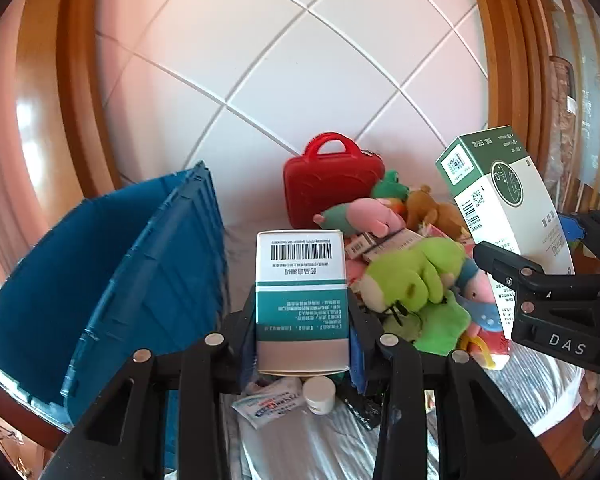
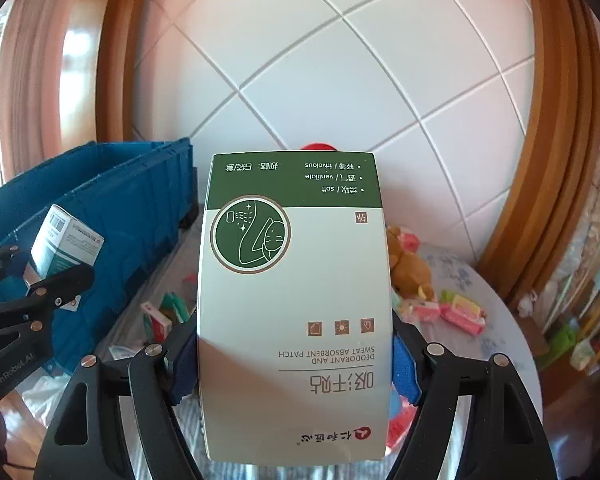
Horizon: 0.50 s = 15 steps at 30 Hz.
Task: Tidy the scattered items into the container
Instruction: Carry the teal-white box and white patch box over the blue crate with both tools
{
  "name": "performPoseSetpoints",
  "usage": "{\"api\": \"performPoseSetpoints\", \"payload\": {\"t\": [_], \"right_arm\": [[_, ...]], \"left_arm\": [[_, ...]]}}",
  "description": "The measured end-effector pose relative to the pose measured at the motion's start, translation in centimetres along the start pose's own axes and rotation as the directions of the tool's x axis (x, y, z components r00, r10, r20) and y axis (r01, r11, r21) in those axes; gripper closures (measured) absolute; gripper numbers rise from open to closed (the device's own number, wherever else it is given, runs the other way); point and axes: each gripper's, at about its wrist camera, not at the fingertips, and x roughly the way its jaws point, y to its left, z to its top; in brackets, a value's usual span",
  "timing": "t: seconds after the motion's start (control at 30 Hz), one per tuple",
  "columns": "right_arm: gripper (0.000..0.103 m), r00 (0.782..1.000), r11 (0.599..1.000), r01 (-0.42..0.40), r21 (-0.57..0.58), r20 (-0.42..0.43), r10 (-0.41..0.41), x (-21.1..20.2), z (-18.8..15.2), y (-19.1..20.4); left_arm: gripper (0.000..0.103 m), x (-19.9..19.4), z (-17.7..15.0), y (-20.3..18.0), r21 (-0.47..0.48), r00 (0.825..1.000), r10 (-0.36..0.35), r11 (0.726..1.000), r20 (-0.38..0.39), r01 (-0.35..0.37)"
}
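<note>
My left gripper is shut on a teal and white medicine box and holds it above the table, right of the blue crate. My right gripper is shut on a green and white sweat-patch box, held upright; it also shows in the left wrist view. The crate stands at the left. The medicine box also shows at the left of the right wrist view. The patch box hides most of the pile behind it.
A pile lies on the cloth-covered table: a red toy case, plush toys, small boxes, a white jar and a sachet. A brown plush and pink packets lie at the right. A tiled wall stands behind.
</note>
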Motion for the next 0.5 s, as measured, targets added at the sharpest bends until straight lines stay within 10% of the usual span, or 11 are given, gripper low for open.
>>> {"api": "performPoseSetpoints", "payload": {"t": [0.5], "right_arm": [[0.027, 0.980, 0.977, -0.134, -0.167, 0.124, 0.156, 1.4, 12.2, 18.3]], "left_arm": [[0.067, -3.0, 3.3, 19.5, -0.060, 0.982, 0.164, 0.986, 0.099, -0.158]]}}
